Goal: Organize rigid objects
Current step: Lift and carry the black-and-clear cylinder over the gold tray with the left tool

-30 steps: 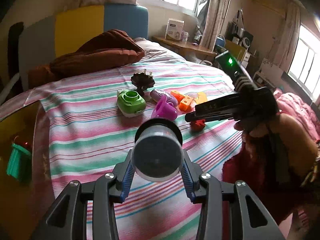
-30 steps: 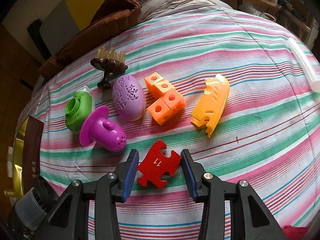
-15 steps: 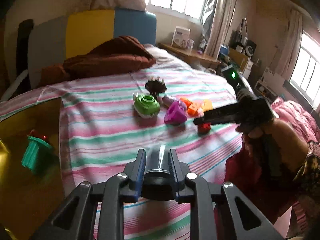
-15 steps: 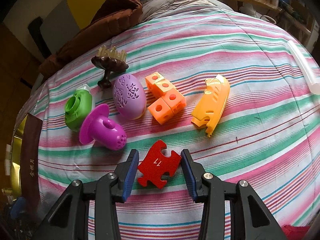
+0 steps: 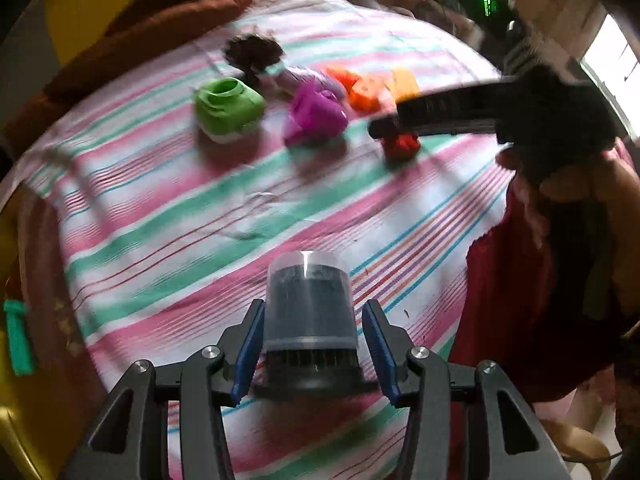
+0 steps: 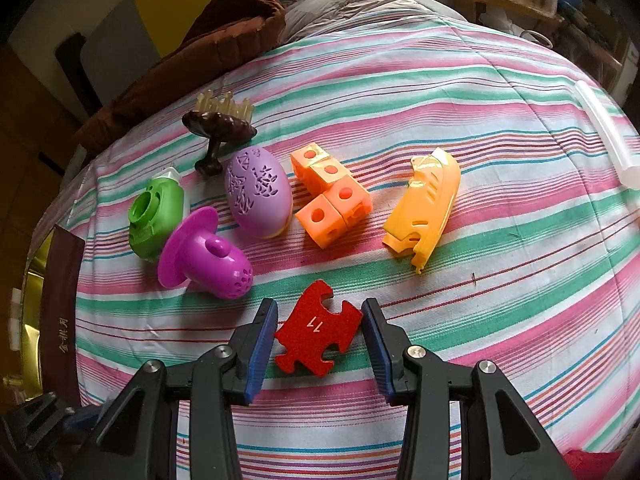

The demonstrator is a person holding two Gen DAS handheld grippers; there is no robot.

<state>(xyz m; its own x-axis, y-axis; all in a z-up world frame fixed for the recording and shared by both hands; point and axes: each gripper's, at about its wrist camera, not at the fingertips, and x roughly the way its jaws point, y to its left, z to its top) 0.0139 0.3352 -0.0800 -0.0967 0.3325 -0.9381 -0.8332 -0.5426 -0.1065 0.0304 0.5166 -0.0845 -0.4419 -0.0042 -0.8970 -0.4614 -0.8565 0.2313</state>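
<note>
Risk entry: left tool [image 5: 312, 344] spread just clear of the upright dark cylinder [image 5: 310, 312] on the striped bed [image 5: 168, 240], which may topple on soft bedding; right tool [image 6: 318, 336] parted around flat red puzzle piece [image 6: 316, 330], apt to slip when pinched

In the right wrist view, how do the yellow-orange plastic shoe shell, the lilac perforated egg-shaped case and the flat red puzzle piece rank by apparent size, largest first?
1. Yellow-orange plastic shoe shell, the longest.
2. Lilac perforated egg-shaped case, slightly smaller.
3. Flat red puzzle piece; it lies nearest the camera, so its true size may be smaller than it looks.
</note>
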